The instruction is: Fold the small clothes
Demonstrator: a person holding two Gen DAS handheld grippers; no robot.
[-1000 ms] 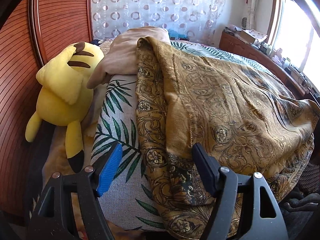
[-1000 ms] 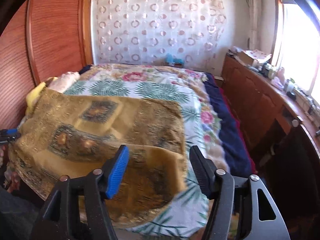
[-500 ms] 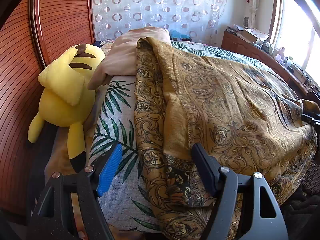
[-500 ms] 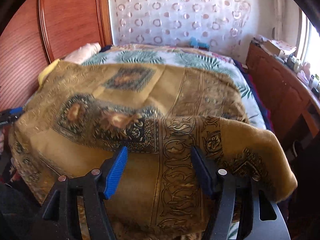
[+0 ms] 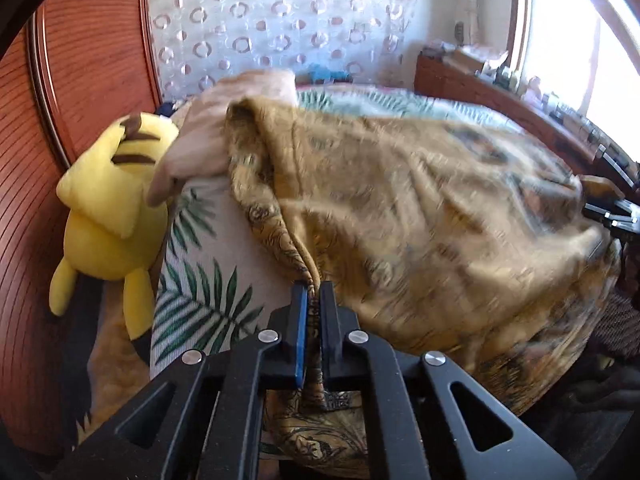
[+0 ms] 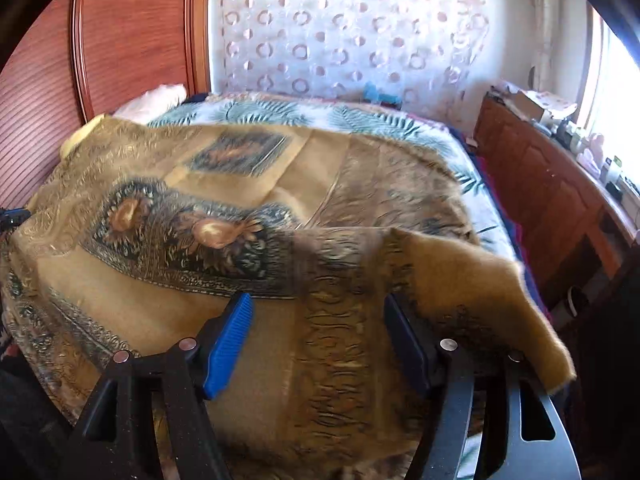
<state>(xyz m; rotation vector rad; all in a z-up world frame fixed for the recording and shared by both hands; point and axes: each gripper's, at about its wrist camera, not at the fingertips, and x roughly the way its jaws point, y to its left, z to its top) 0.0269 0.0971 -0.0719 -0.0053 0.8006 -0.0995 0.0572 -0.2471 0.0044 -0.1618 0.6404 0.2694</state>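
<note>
At nine o'clock a yellow plush toy [image 5: 108,204] leans on the wooden headboard [image 5: 84,64]. At six the left gripper [image 5: 313,304] is pinched tight on a bunched edge of the gold patterned cloth [image 5: 420,216], which spreads across the leaf-print bedspread [image 5: 200,280] toward three. The right gripper [image 6: 316,320] gapes wide over the cloth's near edge, gripping nothing.

Cloth [image 5: 420,208] on bed [image 5: 200,280], toy [image 5: 108,208] left
</note>
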